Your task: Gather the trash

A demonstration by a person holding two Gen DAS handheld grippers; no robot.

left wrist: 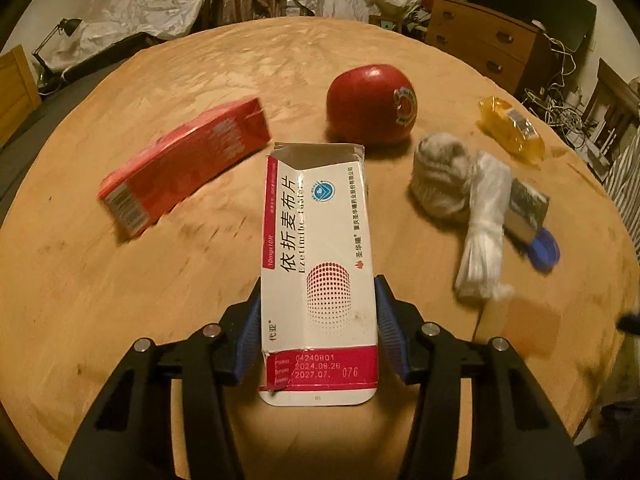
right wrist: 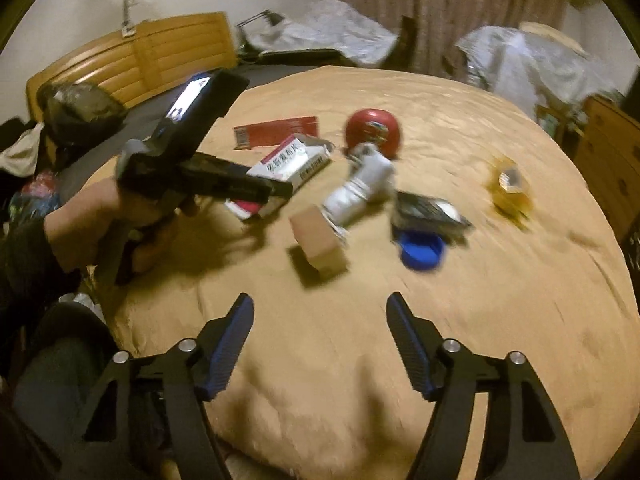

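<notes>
My left gripper is shut on a white and red medicine box, torn open at its far end, held just above the tan table. The box and the left gripper also show in the right wrist view. My right gripper is open and empty, low over the table's near side. Ahead of it lie a small cardboard box, a white plastic bundle, a blue cap and a dark wrapper.
A red flat box, a red apple, a grey yarn ball, white bundle and a yellow packet lie on the table. A wooden drawer chest stands behind right. A headboard stands left.
</notes>
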